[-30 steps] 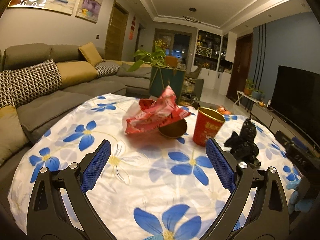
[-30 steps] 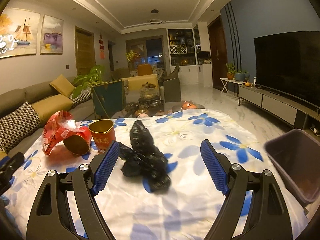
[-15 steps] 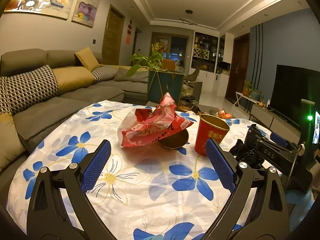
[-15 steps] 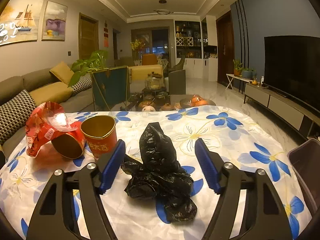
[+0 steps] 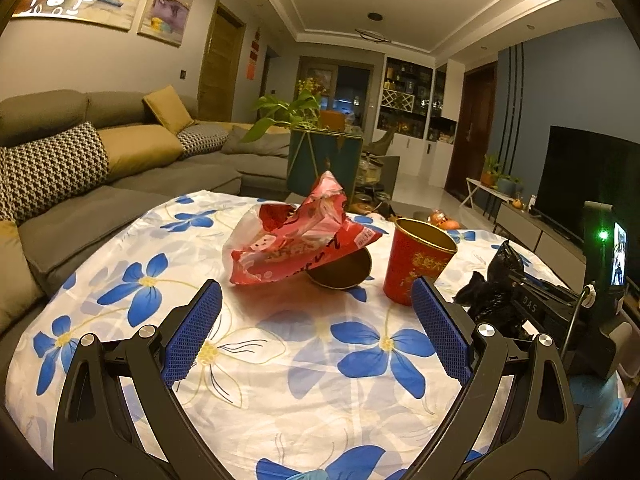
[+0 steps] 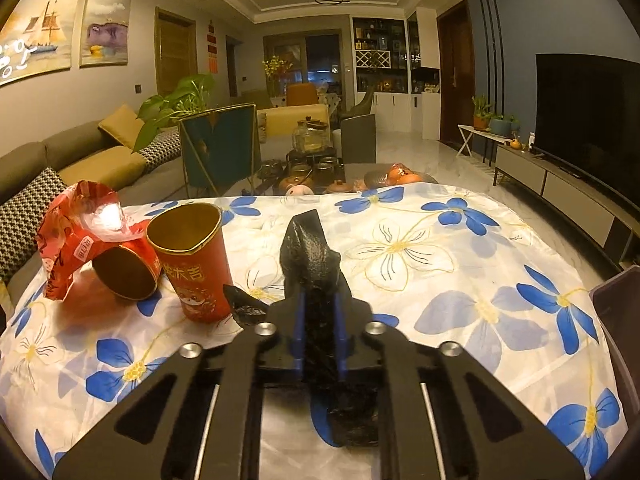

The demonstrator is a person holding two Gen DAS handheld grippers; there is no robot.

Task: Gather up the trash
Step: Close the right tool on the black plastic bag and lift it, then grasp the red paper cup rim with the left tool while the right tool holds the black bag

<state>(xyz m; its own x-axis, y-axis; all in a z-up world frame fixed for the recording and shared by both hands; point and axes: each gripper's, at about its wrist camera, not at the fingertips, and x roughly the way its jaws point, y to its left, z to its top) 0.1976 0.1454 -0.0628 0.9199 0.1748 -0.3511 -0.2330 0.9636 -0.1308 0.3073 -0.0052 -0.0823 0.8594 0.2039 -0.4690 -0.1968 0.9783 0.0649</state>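
Jaws, right gripper (image 6: 319, 312): now closed on the black plastic bag (image 6: 310, 252), blue pads pressed into its crumpled middle; half a second ago they stood wide on either side of it. Jaws, left gripper (image 5: 316, 328): spread wide, holding nothing, hovering over the flowered tablecloth (image 5: 280, 360) as before.

Item 1. Black plastic bag: pinched between the right pads, its peak standing above them and its lower fold trailing on the cloth beneath the gripper. Not yet clearly lifted.

Item 2. Red paper cup (image 6: 192, 264): upright, just left of the bag, apparently not touching it. Unmoved.

Item 3. Second cup (image 6: 124, 268): tipped on its side, mouth toward the camera, beside the upright cup.

Item 4. Red snack wrapper (image 5: 296, 236): draped over the tipped cup, ahead of the left gripper and apart from its pads.

Item 5. Dark bin (image 6: 618, 320): only an edge shows at the right of the right wrist view, off the table's side.

Assessment: the first piece of trash appears secured; carrying it to the bin is the likely next step. Three items remain on the table, the wrapper nearest the free left gripper.
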